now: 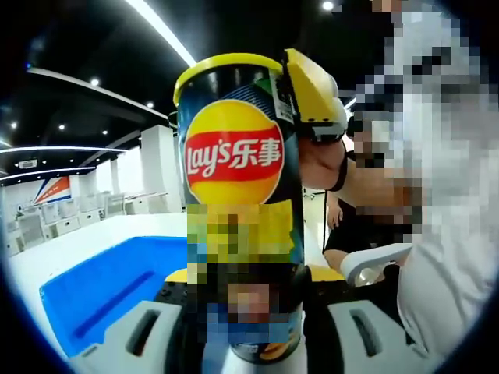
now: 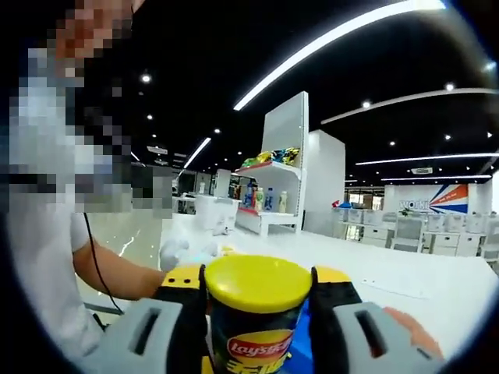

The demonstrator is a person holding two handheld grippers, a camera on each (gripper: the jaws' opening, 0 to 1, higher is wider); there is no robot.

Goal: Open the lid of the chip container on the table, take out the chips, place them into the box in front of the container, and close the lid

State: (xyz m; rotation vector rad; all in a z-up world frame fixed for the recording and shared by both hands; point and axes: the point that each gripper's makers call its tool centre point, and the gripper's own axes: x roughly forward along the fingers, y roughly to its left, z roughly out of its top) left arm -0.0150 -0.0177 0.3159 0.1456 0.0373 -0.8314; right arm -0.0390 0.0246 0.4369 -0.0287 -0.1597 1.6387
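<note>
In the left gripper view the left gripper [image 1: 248, 327] has its two jaws pressed against the sides of the chip container [image 1: 238, 210], which stands between them, a dark can with a red and yellow Lay's badge, its yellow lid [image 1: 312, 89] tipped up off the rim on the right side. In the right gripper view the right gripper [image 2: 257, 331] holds the same can's top between its jaws, pads against the yellow lid. Beyond lie the blue box [image 1: 109, 292] and the white table [image 2: 374, 265].

A person [image 1: 437, 195] stands close beside the raised chip container [image 1: 238, 195].
</note>
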